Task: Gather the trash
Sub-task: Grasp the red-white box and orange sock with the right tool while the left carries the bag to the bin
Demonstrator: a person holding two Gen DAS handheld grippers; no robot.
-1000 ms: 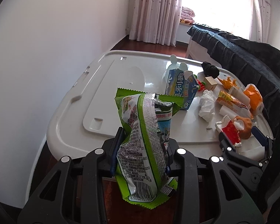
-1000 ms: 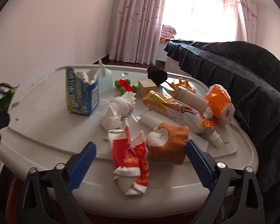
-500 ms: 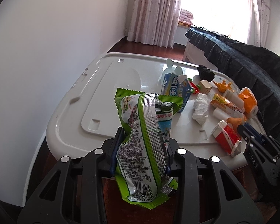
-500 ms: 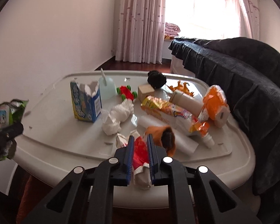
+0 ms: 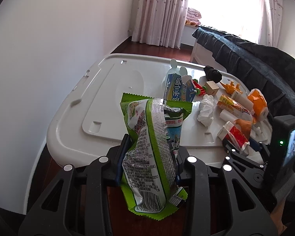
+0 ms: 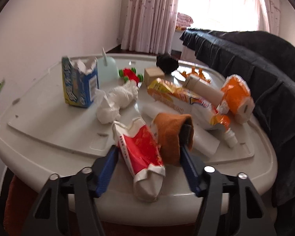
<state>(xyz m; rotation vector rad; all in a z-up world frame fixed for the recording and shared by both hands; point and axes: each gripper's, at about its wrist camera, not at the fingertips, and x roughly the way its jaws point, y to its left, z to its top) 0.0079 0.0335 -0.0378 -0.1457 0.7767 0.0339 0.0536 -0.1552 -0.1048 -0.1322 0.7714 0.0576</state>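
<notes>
Both grippers (image 5: 150,158) (image 6: 148,166) angled downward

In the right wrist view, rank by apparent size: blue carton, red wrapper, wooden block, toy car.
1. Red wrapper, though it is nearest the camera.
2. Blue carton, close behind; true order unsure.
3. Toy car and wooden block look alike; unranked.

A green and silver snack bag (image 5: 149,153) with black print fills the lower centre. A red and white wrapper (image 6: 141,149) lies beside an orange-brown cloth (image 6: 171,133); the blue carton (image 6: 78,86), blurred, seems yellow-lettered.
</notes>
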